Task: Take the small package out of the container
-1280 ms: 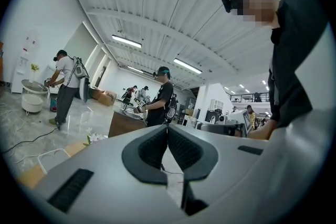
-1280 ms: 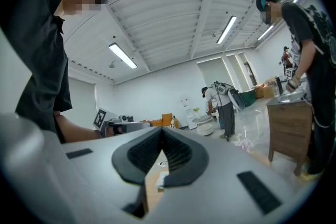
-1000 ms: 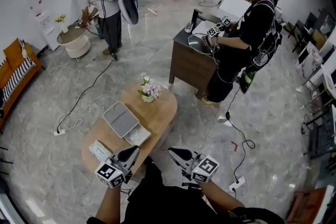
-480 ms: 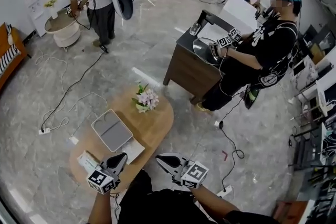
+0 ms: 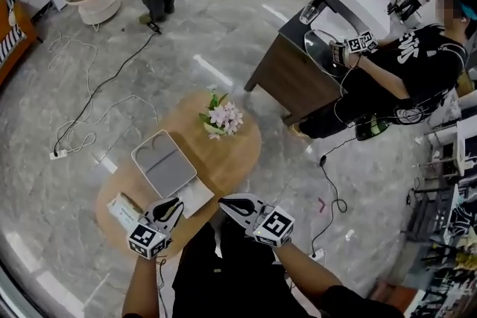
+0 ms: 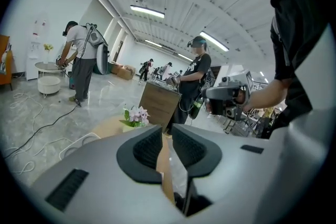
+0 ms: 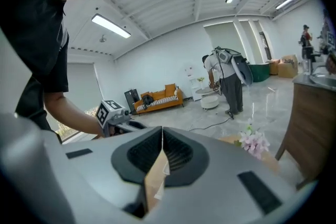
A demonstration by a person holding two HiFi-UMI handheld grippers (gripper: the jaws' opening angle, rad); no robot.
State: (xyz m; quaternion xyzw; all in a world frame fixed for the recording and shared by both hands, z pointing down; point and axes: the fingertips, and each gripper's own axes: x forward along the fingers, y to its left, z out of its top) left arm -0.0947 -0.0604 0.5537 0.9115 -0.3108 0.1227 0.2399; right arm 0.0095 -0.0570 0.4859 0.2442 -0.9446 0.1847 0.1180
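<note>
My left fingers are opening, a narrow gap between them with nothing in it. My right fingers are pressed together, empty. The small package lies flat on the table, just left of my left fingers, outside the grey container. Its long axis slants far-left to near-right.

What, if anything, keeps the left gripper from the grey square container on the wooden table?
Probably nothing: yes, it looks reachable. The left gripper hovers just short of the grey square container, nothing standing between them, its jaws opening and empty.
</note>
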